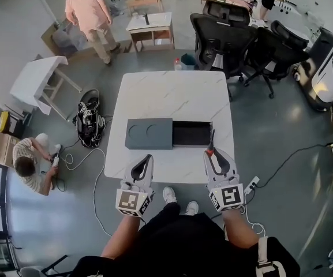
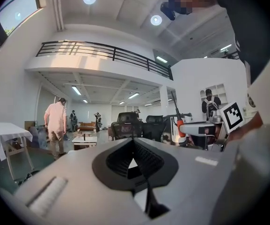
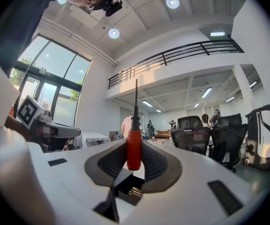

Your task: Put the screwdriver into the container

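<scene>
My right gripper (image 1: 211, 154) has its jaws partly closed on the screwdriver (image 3: 134, 148). The pads press the red handle and the dark shaft stands straight up. In the head view the tool hangs over the table's near edge, at about five o'clock from the container (image 1: 191, 134) and not yet inside it. My left gripper (image 1: 147, 158) carries nothing. Its tips look to be touching, though a sliver of light shows lower down between the pads, so I call them closed with some caution.

The table (image 1: 172, 91) is white with faint grey veining. The container, a dark grey box, lies crosswise on its near half. Its lid (image 1: 149, 133), with two round recesses, covers the nine o'clock half, and the three o'clock half is open and dark.

The floor (image 1: 270, 149) is smooth and grey. From the table:
- **One o'clock:** black office chairs (image 1: 224, 39).
- **Twelve o'clock:** a low side table (image 1: 150, 27).
- **Eleven o'clock:** a person in a pink shirt (image 1: 88, 10).
- **Eight o'clock:** another person (image 1: 27, 163) crouches near a black bag (image 1: 90, 123) and trailing cables.

A railed mezzanine (image 2: 102, 53) runs overhead, and tall windows (image 3: 55, 74) light one wall.
</scene>
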`<state>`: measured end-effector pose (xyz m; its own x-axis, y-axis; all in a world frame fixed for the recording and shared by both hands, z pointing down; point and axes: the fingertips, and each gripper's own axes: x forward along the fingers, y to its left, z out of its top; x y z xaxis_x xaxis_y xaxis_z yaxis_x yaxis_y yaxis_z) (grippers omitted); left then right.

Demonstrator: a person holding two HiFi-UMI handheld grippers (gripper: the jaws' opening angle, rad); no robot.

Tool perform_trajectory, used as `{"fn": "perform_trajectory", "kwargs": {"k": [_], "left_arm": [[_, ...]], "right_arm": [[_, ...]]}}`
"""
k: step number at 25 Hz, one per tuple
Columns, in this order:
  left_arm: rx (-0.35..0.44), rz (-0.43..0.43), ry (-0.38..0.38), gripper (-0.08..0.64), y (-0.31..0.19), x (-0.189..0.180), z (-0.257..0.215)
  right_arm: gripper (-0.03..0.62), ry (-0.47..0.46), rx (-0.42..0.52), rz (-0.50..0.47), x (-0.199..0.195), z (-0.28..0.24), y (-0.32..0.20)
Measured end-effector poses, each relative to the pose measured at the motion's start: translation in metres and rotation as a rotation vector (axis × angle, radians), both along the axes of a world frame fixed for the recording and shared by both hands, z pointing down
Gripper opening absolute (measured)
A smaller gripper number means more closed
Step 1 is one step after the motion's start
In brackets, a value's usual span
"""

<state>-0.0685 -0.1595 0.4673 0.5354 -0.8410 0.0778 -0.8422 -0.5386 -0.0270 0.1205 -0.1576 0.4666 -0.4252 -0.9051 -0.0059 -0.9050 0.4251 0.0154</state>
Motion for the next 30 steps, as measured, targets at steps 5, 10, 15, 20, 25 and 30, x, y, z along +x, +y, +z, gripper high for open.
{"fn": "perform_trajectory", "kwargs": {"k": [5,10,15,20,25,30], "left_arm": [[0.034,0.072,0.017,0.009,-0.038,0.002,-0.013],[0.027,0.135,0.030,0.009,-0.063,0.000,-0.007],[0.015,0.159,0.039,0.009,-0.085,-0.005,0.001],[0.005,0.168,0.039,0.009,-0.099,-0.006,0.012],[0.005,0.149,0.056,0.009,-0.110,-0.001,0.014],[-0.016,0.135,0.026,0.009,-0.115,0.013,0.029]], "right_arm": [[0.098,0.014,-0.027,0.045,-0.003,0.007,-0.037],[0.098,0.051,-0.053,0.068,-0.011,0.017,-0.060],[0.098,0.097,-0.075,0.062,-0.019,0.027,-0.080],[0.098,0.163,-0.107,0.048,-0.016,0.039,-0.090],[0.098,0.222,-0.129,-0.025,-0.008,0.053,-0.099],[0.098,0.317,-0.178,-0.083,0.007,0.082,-0.112]]}}
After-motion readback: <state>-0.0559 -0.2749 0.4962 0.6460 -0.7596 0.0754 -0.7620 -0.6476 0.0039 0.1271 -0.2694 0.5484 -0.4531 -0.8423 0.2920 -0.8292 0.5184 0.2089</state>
